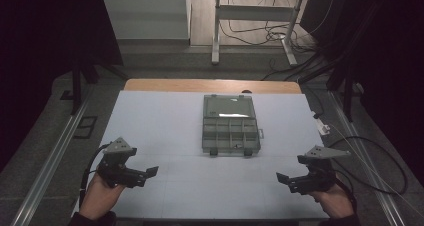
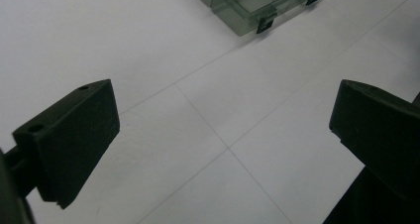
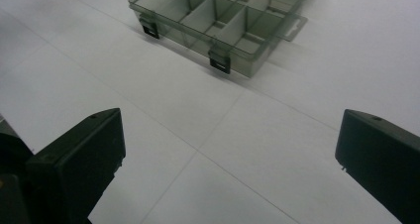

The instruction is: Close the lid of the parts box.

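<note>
A clear grey plastic organiser box (image 1: 230, 125) lies open in the middle of the white table top (image 1: 165, 121), lid folded back, its compartments facing up. Its front latches (image 3: 219, 64) face me. The box corner (image 2: 247, 8) appears at the top of the left gripper view. My left gripper (image 1: 147, 175) rests at the near left, jaws spread wide with nothing between them. My right gripper (image 1: 282, 180) sits at the near right, likewise open and empty. Both are well short of the box, pointing inward.
The table has a wooden far edge (image 1: 210, 85). Beyond it stand a white desk frame (image 1: 252, 16) and loose cables (image 1: 270, 36) on the floor. A metal rail (image 1: 50, 161) runs along the left side. A cable (image 1: 380, 171) trails at the right.
</note>
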Motion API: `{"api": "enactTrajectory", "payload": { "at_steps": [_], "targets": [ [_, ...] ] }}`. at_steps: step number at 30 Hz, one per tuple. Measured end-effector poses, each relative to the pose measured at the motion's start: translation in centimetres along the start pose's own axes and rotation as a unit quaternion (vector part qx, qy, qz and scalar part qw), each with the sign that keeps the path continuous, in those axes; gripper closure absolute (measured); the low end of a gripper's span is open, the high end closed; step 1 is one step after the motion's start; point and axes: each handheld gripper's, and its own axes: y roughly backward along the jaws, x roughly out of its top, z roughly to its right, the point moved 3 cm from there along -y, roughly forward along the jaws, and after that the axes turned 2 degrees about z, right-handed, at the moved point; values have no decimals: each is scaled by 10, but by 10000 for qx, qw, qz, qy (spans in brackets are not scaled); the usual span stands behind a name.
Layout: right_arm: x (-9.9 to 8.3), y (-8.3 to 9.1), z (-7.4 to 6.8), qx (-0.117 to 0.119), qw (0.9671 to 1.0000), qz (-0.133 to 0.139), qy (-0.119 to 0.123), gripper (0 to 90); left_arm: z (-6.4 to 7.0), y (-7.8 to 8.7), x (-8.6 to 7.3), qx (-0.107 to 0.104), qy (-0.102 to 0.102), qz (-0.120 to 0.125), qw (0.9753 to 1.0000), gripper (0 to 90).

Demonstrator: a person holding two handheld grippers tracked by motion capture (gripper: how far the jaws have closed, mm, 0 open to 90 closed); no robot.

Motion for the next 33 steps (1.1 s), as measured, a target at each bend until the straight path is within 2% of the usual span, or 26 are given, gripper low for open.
{"api": "enactTrajectory", "payload": {
  "at_steps": [3, 7, 11, 13, 17, 18, 21, 24, 26, 33],
  "targets": [
    [4, -3, -2, 47, 10000, 38, 55, 0, -1, -6, 5, -7, -43, 36, 10000, 0],
    [9, -8, -2, 100, 9999, 76, -4, 0, -3, -14, 12, -91, -69, 64, 9999, 0],
    [12, -15, -1, 142, 9998, -80, 92, 0, -4, -20, 17, -117, -106, 63, 9999, 0],
    [14, -18, -1, 82, 9997, -114, 176, 0, -4, -26, 21, -143, -153, 61, 9998, 0],
    [18, -25, -4, 169, 9994, -166, 236, 0, -3, -35, 27, -166, -299, 29, 9994, 0],
    [20, -28, -4, 277, 9991, -190, 263, 0, -3, -37, 29, -173, -355, 17, 9992, 0],
    [21, -32, -4, 334, 9989, -226, 236, 0, -3, -43, 32, -266, -489, 22, 9984, 0],
    [24, -37, -4, 417, 9984, -297, 260, 0, -3, -50, 35, -297, -534, -18, 9981, 0],
    [28, -41, -4, 388, 9982, -310, 329, 0, -4, -53, 36, -295, -585, -46, 9978, 0],
    [37, -48, -3, 333, 9986, -240, 334, 0, -6, -65, 43, -371, -689, -60, 9969, 0]
  ]
}}
